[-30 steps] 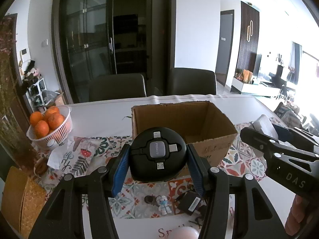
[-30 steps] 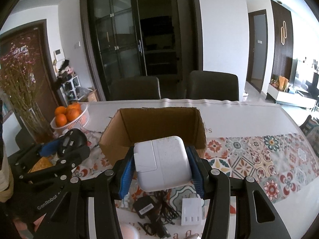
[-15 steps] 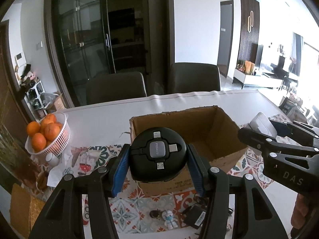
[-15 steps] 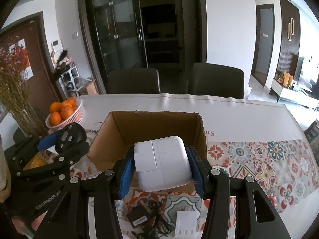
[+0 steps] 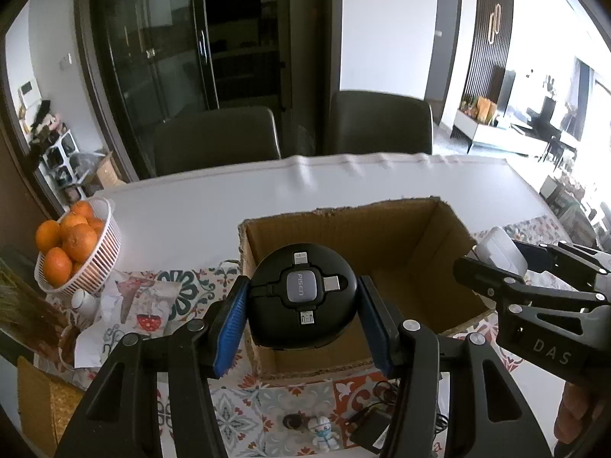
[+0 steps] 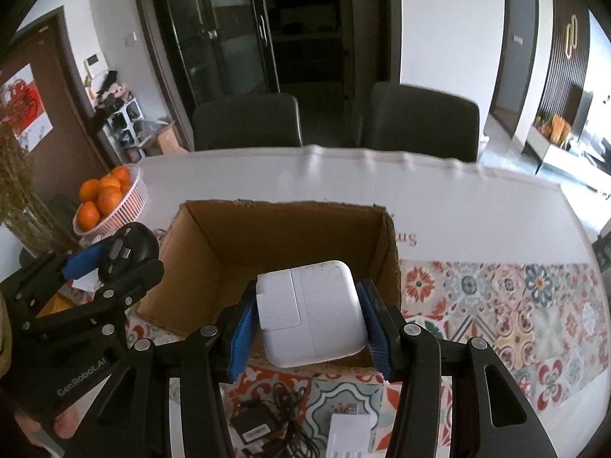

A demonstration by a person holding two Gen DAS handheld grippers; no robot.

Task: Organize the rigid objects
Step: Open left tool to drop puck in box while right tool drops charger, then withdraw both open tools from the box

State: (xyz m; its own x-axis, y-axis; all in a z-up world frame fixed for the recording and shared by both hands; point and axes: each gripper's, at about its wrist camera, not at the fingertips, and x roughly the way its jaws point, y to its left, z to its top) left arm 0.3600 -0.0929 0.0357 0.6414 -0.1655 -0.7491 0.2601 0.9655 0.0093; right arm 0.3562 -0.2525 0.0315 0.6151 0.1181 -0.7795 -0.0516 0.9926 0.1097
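My left gripper [image 5: 303, 318] is shut on a round black cable hub [image 5: 303, 297] and holds it over the near left part of an open cardboard box [image 5: 420, 236]. My right gripper [image 6: 309, 318] is shut on a white power adapter [image 6: 311, 316] and holds it over the box's [image 6: 236, 244] near wall. The box looks empty inside. The right gripper with the adapter [image 5: 500, 250] also shows at the right of the left wrist view. The left gripper with the hub [image 6: 128, 246] shows at the left of the right wrist view.
A white basket of oranges [image 5: 72, 248] stands at the left on the patterned table runner [image 6: 515, 305]. A black adapter with cable [image 6: 263, 423], a white block [image 6: 349, 435] and a small figurine [image 5: 324, 437] lie in front of the box. Two chairs [image 5: 217, 141] stand behind the table.
Both grippers have risen and moved forward over the box with their objects still held. The box interior now shows more from above.
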